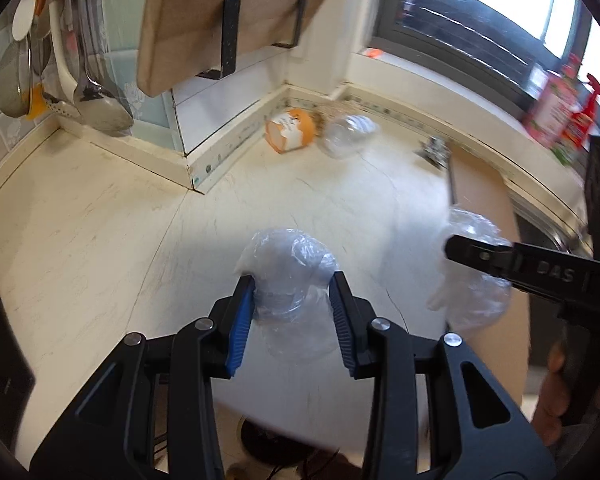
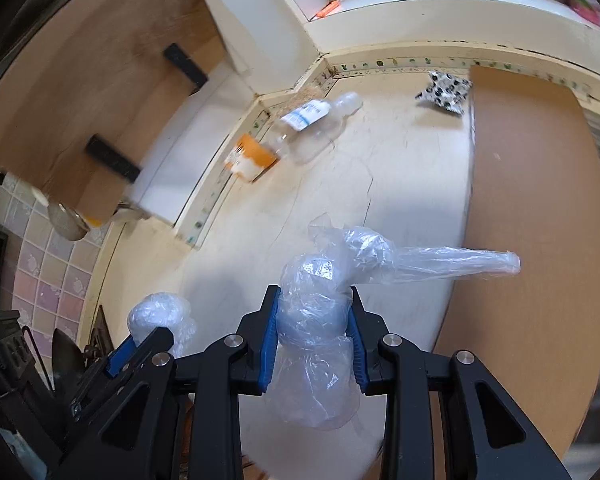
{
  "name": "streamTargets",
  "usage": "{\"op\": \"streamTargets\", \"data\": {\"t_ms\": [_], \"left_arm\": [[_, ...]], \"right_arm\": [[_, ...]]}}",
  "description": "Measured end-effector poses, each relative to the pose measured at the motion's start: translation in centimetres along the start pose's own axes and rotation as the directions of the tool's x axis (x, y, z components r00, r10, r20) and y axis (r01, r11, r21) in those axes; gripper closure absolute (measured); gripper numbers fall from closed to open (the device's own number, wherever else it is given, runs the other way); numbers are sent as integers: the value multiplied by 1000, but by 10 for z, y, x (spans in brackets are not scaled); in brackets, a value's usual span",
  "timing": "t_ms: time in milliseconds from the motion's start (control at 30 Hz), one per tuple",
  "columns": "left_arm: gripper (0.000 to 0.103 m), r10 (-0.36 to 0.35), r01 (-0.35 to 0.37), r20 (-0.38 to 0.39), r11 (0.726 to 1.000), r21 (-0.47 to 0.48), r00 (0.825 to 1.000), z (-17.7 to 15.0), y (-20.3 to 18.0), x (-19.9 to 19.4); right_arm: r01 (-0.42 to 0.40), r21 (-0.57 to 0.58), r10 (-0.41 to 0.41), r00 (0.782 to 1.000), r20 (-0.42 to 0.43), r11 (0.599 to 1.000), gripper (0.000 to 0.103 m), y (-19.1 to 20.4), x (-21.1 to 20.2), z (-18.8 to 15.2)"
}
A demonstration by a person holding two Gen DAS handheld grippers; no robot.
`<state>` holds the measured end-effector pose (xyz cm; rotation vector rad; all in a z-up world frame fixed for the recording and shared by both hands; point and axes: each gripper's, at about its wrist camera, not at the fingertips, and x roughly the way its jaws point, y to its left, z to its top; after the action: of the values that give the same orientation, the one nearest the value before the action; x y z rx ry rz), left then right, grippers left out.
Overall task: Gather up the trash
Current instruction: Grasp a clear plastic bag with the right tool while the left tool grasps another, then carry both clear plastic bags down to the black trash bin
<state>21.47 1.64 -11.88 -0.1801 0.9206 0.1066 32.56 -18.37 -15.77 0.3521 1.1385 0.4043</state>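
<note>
My left gripper (image 1: 292, 282) is shut on a crumpled wad of clear plastic film (image 1: 284, 256), held above the pale countertop (image 1: 100, 220). My right gripper (image 2: 314, 292) is shut on a clear plastic glove (image 2: 316, 360), one long finger of which sticks out to the right. Each gripper shows in the other's view: the right gripper (image 1: 460, 248) with its glove (image 1: 476, 304), the left gripper (image 2: 148, 340) with its wad (image 2: 160, 312). An orange paper cup (image 1: 290, 130) (image 2: 252, 158), a clear plastic bottle (image 1: 350, 134) (image 2: 312, 128) and a black-and-white patterned wrapper (image 1: 434, 150) (image 2: 444, 94) lie in the far counter corner.
A wooden board (image 1: 228, 12) hangs on black brackets above the counter, with ladles and spoons (image 1: 96, 92) on the tiled wall to its left. A brown board (image 2: 532, 200) covers the right side beside a metal sink edge. Red spray bottles (image 1: 580, 116) stand on the windowsill. A hand (image 1: 556, 400) holds the right gripper.
</note>
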Motion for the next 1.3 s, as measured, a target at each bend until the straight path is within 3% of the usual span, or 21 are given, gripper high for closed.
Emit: {"op": "streamTargets", "data": {"t_ms": [433,700,1033,1300], "left_arm": [[69,-164,171,-53,966,193,985,-100,12,-104],[69,-192,221,-122,925,308,974,-170,27,-133],[69,-171,263,-259,887,379,951,-243,36,-117],[69,-127,274,-366,882,383,922,-293,41,-58]], "right_arm": [[50,50,-52,998,31,997,73,52,-62,-172],[74,104,-74,997,-5,992,73,62,-72,-285],[120,156,-103,988,-116,980,73,48,-49,-382],[164,214,-123,973,-195,963,73,15,0,-438]]}}
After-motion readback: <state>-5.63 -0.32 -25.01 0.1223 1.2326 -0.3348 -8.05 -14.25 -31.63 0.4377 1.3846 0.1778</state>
